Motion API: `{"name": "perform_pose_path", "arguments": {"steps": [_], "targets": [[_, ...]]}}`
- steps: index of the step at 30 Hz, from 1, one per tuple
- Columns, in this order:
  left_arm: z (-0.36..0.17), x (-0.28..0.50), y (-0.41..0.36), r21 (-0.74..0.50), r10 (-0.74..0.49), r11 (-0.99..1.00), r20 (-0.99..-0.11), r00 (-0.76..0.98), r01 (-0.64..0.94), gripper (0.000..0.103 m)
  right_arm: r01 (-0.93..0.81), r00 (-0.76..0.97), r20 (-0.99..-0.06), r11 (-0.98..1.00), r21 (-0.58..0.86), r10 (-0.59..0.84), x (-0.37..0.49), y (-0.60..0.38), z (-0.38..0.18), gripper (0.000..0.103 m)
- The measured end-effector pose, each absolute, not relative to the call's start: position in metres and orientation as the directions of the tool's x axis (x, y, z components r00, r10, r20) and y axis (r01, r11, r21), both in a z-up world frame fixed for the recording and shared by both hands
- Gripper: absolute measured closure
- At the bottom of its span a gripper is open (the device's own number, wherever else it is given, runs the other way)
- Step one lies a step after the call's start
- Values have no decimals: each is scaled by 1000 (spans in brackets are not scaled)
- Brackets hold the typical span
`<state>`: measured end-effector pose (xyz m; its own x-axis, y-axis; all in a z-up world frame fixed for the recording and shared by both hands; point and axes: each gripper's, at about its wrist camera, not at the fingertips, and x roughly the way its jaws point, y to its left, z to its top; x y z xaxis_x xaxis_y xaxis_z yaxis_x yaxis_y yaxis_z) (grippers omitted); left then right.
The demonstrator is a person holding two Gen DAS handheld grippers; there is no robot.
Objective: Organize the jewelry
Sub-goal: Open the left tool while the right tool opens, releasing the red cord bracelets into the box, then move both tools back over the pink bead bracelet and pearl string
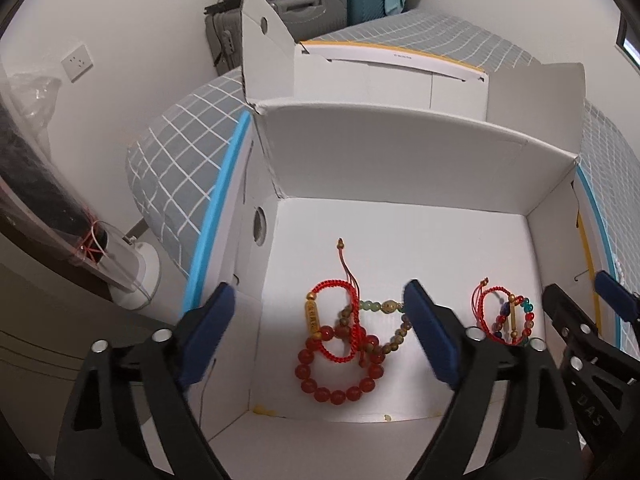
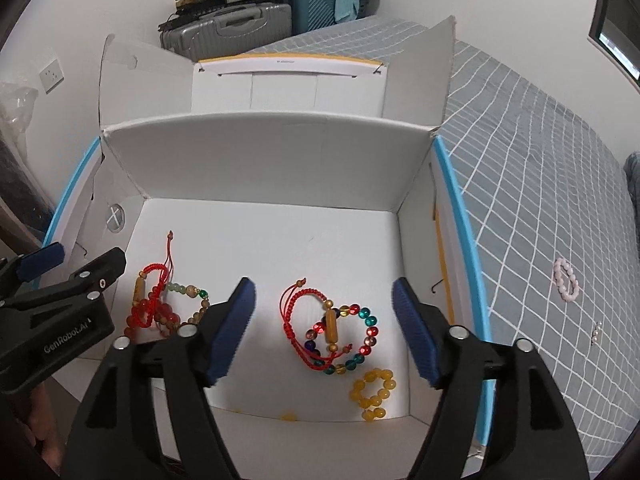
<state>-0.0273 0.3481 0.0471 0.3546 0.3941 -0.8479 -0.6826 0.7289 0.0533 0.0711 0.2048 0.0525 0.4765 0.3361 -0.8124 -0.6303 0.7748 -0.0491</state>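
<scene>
An open white cardboard box holds the jewelry. On its floor at the left lie a red bead bracelet, a red cord bracelet and a brown-green bead string, tangled together. To the right lie a red cord bracelet with a gold tube, a multicolour bead bracelet and a yellow bead bracelet. My left gripper is open and empty above the left pile. My right gripper is open and empty above the right pile.
The box stands on a bed with a grey checked cover. A pink bead bracelet and small pearl earrings lie on the cover to the right of the box. Suitcases stand at the back. A dark cabinet is on the left.
</scene>
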Motion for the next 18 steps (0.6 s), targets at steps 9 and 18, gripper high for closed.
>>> {"name": "perform_pose_path", "arguments": {"steps": [9, 18], "targets": [[62, -28, 341, 69, 429, 734, -818, 383, -675, 6, -597, 509, -790, 801, -38, 342, 77, 182, 68, 13], [75, -19, 320, 44, 413, 760, -803, 429, -648, 6, -556, 547, -771, 830, -45, 325, 83, 151, 81, 8]]}}
